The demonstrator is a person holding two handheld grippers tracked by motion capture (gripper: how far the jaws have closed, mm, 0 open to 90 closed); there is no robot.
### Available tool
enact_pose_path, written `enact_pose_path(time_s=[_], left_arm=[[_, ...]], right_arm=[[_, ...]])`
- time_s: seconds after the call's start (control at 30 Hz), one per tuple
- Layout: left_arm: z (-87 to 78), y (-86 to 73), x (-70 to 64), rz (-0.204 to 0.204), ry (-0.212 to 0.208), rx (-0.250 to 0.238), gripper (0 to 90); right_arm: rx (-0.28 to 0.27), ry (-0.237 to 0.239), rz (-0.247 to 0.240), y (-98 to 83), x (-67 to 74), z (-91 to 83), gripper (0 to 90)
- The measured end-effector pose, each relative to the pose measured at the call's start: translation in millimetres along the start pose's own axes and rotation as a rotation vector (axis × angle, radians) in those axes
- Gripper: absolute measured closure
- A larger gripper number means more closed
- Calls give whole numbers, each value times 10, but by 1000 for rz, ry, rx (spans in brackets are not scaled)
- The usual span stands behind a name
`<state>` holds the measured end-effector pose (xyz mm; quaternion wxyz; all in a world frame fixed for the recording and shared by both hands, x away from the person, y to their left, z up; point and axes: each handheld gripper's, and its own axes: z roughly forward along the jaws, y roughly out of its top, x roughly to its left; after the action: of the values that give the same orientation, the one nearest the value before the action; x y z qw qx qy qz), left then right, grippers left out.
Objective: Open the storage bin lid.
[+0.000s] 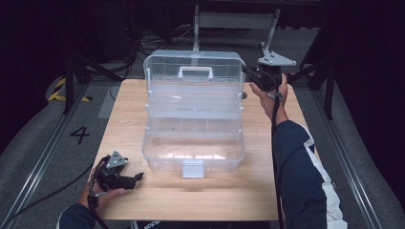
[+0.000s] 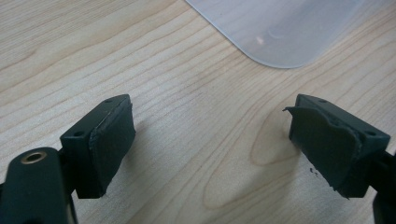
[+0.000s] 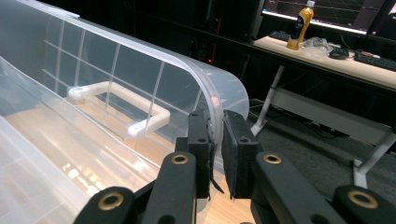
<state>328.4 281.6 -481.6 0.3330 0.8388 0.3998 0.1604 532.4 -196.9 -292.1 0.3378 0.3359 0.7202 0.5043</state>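
The clear plastic box [image 1: 193, 143] was taken as landmark, set mid-table w/ its lid [image 1: 193, 71] raised upright at the far side. Nearest, in front of the box's front-left corner and apart from it, the left gripper [image 1: 137, 177] was rested on the wooden table [image 1: 129, 109], held by a hand [image 1: 102, 193]; jaws were spread wide, nothing btwn them, bare wood seen in the gap and a rounded box corner [image 2: 280, 32] just beyond the tips. A grey latch [image 1: 193, 168] was seen at the box's front wall. Farther off, at the lid's right edge, the right gripper [image 3: 217, 140] was clamped nearly shut on the lid's thin rim, pads pressed on both faces. The white lid handle [image 3: 119, 105] was seen thru the lid.
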Motion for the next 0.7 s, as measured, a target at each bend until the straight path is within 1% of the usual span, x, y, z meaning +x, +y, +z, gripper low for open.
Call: enact_pose_path(time_s=[0.1, 0.33, 0.43, 0.7], left_arm=[[2, 0, -5, -8, -3, 0, 147], [2, 0, -4, -7, -3, 0, 147], [2, 0, -5, -7, -3, 0, 147], [2, 0, -5, -8, -3, 0, 147]], right_arm=[[6, -3, 11, -3, -28, 54, 832], [22, -13, 10, -5, -67, 155, 830], [26, -17, 20, -13, -78, 191, 830], [44, -21, 28, -21, -110, 275, 829]])
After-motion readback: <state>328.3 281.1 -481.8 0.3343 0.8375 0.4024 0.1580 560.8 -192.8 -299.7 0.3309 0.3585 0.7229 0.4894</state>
